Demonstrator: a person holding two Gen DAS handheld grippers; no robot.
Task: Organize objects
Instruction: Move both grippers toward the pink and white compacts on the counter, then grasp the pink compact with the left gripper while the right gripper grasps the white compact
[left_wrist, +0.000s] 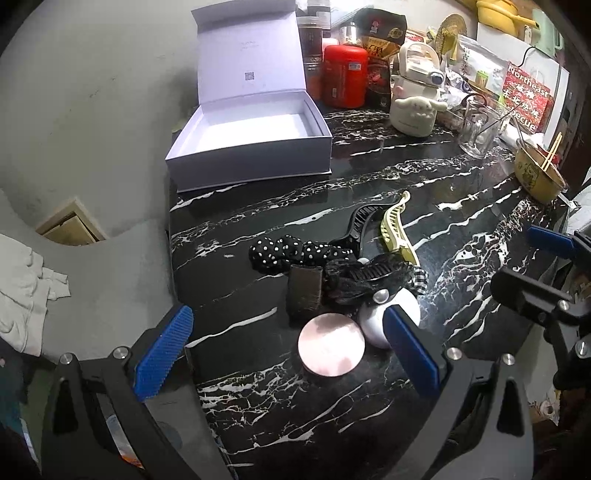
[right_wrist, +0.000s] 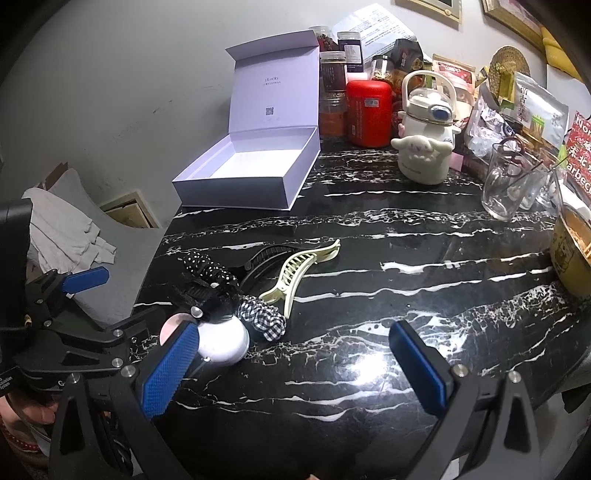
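Surface (left_wrist: 369, 184) of black marble with white veins, crowded at 12 and 1 o'clock in both views. Left tongs (left_wrist: 288, 350) spread wide, nothing held, blue pads hovering either side of a small heap of hair accessories near the front edge. Right tongs (right_wrist: 295, 365) likewise wide and empty, angled down over bare marble, with the heap at 10 o'clock from them in the right wrist view. In the heap: pink round compact (left_wrist: 331, 344) nearest the left camera, touching a white rounded case (left_wrist: 388, 325) just at its 3 o'clock; dark rectangular clip (left_wrist: 304, 291) at 11 o'clock from the compact; black lace piece with a black comb clip (left_wrist: 362, 277) lying over the white case; polka-dot scrunchie (left_wrist: 288, 253) farther back at 12 o'clock; gingham scrunchie (right_wrist: 264, 317) beside the white case; black claw clip (left_wrist: 354, 229) and cream claw clip (left_wrist: 397, 229) side by side at the far edge of the heap, the cream one overlapping the black. White gift box (left_wrist: 251, 147) at 11 o'clock, well apart from the heap, lid standing open against the wall, inside empty. Behind it at 12 o'clock, a red canister (left_wrist: 345, 75) among jars; at 1 o'clock, a cream character kettle (left_wrist: 417, 103), then a clear glass mug (left_wrist: 480, 129), and at 2 o'clock a bowl with chopsticks (left_wrist: 539, 173). White cloth (right_wrist: 70, 232) draped at 9 o'clock, off the surface.
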